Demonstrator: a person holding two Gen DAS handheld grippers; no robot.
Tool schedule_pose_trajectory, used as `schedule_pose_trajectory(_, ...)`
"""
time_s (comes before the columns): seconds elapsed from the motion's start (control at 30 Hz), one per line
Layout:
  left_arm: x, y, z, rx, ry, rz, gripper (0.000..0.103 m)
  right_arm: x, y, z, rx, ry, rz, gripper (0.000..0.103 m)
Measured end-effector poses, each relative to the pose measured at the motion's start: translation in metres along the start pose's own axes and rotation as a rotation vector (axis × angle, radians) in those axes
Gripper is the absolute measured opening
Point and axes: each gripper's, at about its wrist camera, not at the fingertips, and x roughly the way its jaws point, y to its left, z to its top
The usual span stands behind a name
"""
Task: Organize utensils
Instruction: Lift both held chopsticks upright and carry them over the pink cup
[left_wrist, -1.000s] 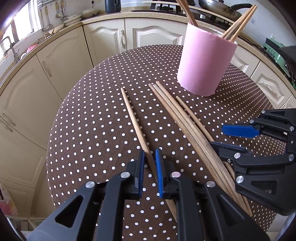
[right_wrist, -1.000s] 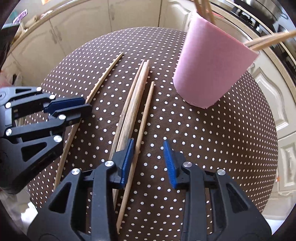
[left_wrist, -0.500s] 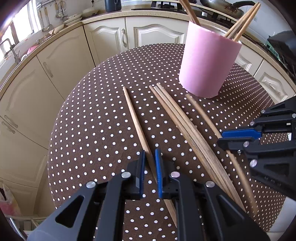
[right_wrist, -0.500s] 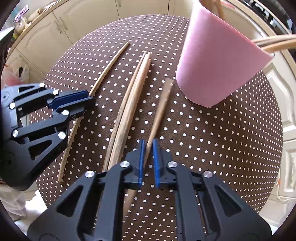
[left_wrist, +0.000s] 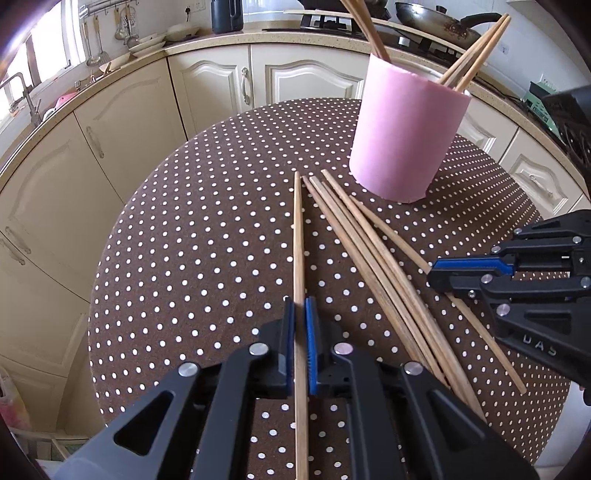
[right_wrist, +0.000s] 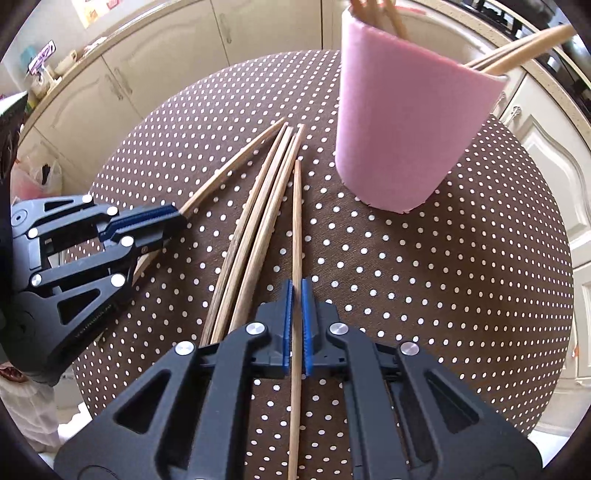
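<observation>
Where cabinets (left_wrist: 122, 122) curve, dotted tablecloth (left_wrist: 207, 236).

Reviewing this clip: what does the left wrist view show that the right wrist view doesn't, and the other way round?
Only the left wrist view shows the dark frying pan on the stove and the hanging ladles by the window. Only the right wrist view shows the white plastic bag on the floor. Both show the pink cylindrical holder with chopsticks in it, the loose wooden chopsticks on the brown polka-dot table, and the left gripper and right gripper, each shut on one chopstick.
</observation>
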Motion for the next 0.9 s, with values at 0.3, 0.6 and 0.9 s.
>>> schedule_pose_trajectory(0.3, -0.003, 0.014, -0.003, -0.042, 0.003, -0.066, 0.006, -0.022, -0.007, -0.015, 0.026, -0.074, 0.06, 0.005)
schedule_pose_trajectory(0.6, -0.016, 0.032, -0.004, -0.106, -0.019, -0.18, 0.006, -0.036, -0.013, -0.036, 0.05, -0.117, 0.102, 0.005)
schedule_pose_trajectory(0.9, -0.051, 0.028, -0.007, -0.107, -0.16, -0.279, 0.006, -0.066, -0.028, -0.05, 0.08, -0.233, 0.189, 0.005)
